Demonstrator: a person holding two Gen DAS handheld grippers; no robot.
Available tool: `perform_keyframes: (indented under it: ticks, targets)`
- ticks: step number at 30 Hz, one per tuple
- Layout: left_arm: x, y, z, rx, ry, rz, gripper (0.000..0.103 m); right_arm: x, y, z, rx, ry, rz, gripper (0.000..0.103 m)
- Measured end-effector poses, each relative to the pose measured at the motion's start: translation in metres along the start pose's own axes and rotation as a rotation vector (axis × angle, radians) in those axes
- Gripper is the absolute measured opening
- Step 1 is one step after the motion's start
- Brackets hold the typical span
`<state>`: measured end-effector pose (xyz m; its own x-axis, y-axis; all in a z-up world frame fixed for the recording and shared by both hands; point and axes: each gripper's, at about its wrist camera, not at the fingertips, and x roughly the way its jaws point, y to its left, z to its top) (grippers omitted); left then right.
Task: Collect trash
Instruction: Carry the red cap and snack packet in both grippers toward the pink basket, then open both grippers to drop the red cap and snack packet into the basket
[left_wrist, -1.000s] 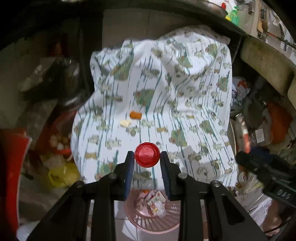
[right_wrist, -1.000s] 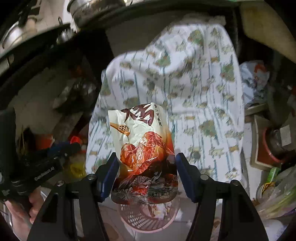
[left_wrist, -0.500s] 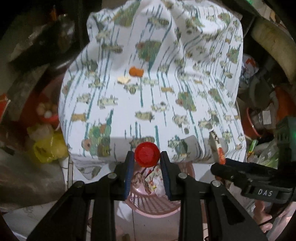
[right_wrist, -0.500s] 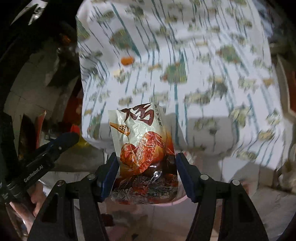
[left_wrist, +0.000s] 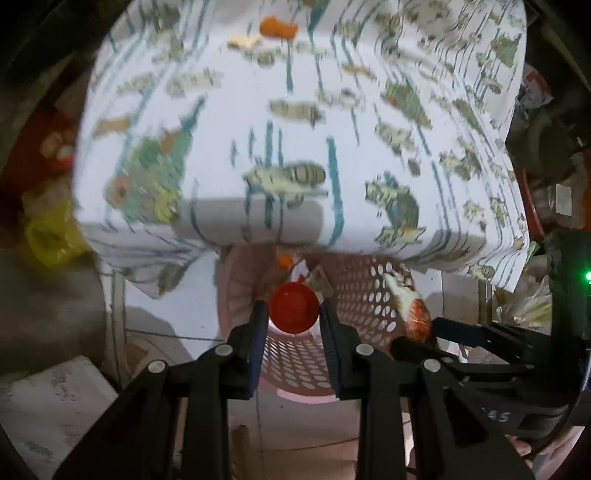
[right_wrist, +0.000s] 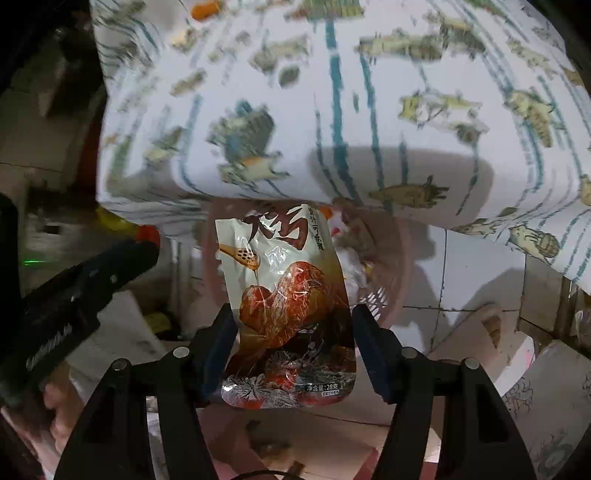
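My left gripper (left_wrist: 293, 314) is shut on a round red bottle cap (left_wrist: 293, 313), held above a pink perforated basket (left_wrist: 362, 295) on the floor under the table's front edge. The basket holds wrappers. My right gripper (right_wrist: 291, 325) is shut on a glossy snack packet (right_wrist: 288, 306) printed with a brown roast and dark characters; it hangs over the same pink basket (right_wrist: 391, 284). In the left wrist view the right gripper (left_wrist: 432, 334) and its snack packet (left_wrist: 410, 310) sit at the basket's right rim. An orange scrap (left_wrist: 279, 27) and a pale scrap (left_wrist: 242, 40) lie on the tablecloth.
A white tablecloth with green prints (left_wrist: 295, 129) overhangs the basket. A yellow bag (left_wrist: 48, 236) and red items lie at the left. Clutter fills the right side (left_wrist: 546, 122). Pale tiles (right_wrist: 472, 273) cover the floor; white sacks (left_wrist: 44, 402) lie at the lower left.
Both grippers have dropped from above the tabletop to below its front edge, tilting downward, each keeping its item. The pink basket now looms large beneath them.
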<state>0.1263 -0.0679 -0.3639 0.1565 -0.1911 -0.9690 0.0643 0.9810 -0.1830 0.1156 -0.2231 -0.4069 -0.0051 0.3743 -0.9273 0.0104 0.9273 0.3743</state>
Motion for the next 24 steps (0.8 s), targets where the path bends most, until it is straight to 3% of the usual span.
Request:
perform_keyframes:
  ticks: [8, 11, 13, 14, 15, 16, 24]
  targets:
    - [0.033, 0.006, -0.004, -0.029, 0.078, 0.005, 0.027, 0.053, -0.009, 0.005, 0.013, 0.031, -0.135, 0.066]
    - [0.036, 0.008, -0.005, -0.036, 0.083, 0.013, 0.027, 0.060, -0.013, 0.008, 0.052, 0.014, -0.126, 0.066]
    - [0.035, 0.011, -0.005, -0.054, 0.082, 0.016, 0.037, 0.057, -0.015, 0.011, 0.063, -0.010, -0.124, 0.068]
    - [0.033, 0.013, -0.005, -0.063, 0.080, 0.016, 0.058, 0.055, -0.017, 0.012, 0.067, -0.018, -0.131, 0.069]
    - [0.030, 0.014, -0.004, -0.071, 0.069, 0.023, 0.067, 0.052, -0.019, 0.012, 0.075, -0.025, -0.139, 0.077]
    - [0.027, 0.015, -0.004, -0.072, 0.059, 0.032, 0.067, 0.051, -0.022, 0.011, 0.082, -0.035, -0.139, 0.086]
    - [-0.006, 0.021, 0.001, -0.089, -0.015, 0.022, 0.067, 0.029, -0.019, 0.010, 0.100, -0.083, -0.106, 0.086]
